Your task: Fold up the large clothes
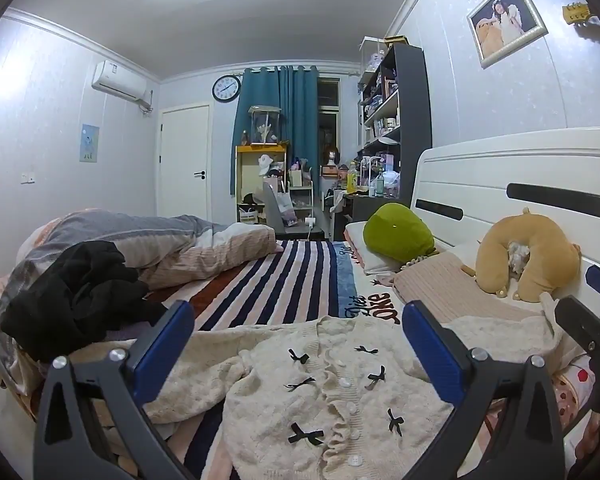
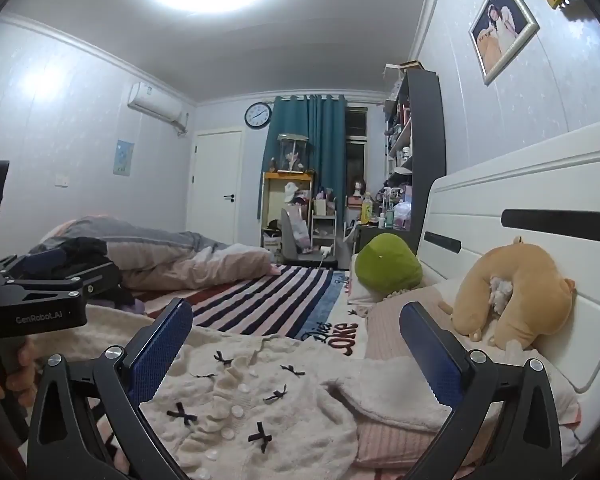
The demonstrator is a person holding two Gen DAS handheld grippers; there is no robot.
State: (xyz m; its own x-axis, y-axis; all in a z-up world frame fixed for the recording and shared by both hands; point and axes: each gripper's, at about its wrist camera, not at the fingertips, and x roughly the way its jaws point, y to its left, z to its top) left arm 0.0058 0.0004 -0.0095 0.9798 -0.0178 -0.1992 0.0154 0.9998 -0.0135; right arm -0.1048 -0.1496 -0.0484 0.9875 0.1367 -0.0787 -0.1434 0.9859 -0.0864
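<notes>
Nearest the left wrist camera, the left tool (image 1: 298, 332) is seen with its blue-padded fingers (image 1: 162, 350) spread wide and nothing held between them. Below and between them a cream knitted cardigan (image 1: 320, 396), dotted with small black bows and a row of pale buttons, is spread on the bed, one sleeve stretched toward the left. In the right wrist view the right tool (image 2: 296, 332) is likewise held wide apart and empty above the same cardigan (image 2: 252, 396), whose other sleeve is draped over a pink ribbed pillow (image 2: 400, 436). At the left edge of that view, the body of the left tool is seen gripped by a hand (image 2: 16, 376). Beyond the cardigan a striped blanket (image 1: 276, 280) is laid across the bed. A heap of black clothing (image 1: 80, 296) is piled at the left, against a rumpled grey and pink duvet (image 1: 148, 240). To the right, a tan plush neck pillow (image 1: 528, 260) is propped against the white headboard (image 1: 500, 168), with a green plush (image 1: 398, 234) farther along. At the far end, a teal curtain (image 1: 280, 120) and a wall clock (image 1: 226, 88) are visible.
</notes>
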